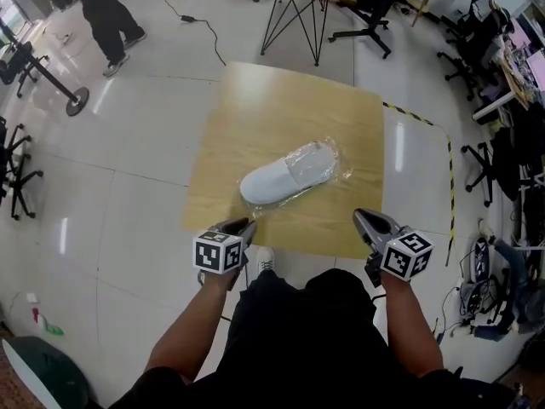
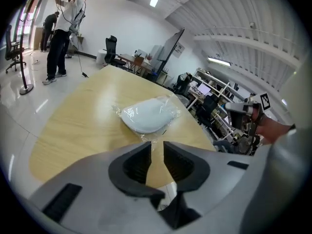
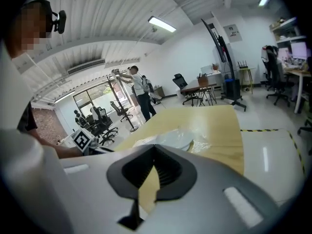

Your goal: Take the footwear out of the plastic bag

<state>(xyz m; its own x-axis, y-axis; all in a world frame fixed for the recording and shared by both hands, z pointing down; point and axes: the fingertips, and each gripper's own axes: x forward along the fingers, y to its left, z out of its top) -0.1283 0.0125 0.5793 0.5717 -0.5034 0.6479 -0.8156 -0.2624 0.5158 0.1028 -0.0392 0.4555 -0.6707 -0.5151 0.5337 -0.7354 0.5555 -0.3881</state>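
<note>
At the near edge of the counter (image 1: 255, 109), the left tongs (image 1: 241, 225) at 7 o'clock stand released, with nothing between them. The right tongs (image 1: 364, 218) at 5 o'clock are clenched and empty. Beyond them, mid-counter, a white slipper (image 1: 285, 174) lies inside a clear plastic bag (image 1: 339, 167), running from 8 to 2 o'clock.

slipper (image 1: 277, 180) 1 | bag (image 1: 339, 165) 1 | table (image 1: 255, 109) 1 | left claw (image 1: 243, 225) + right claw (image 1: 364, 218) 2
</note>
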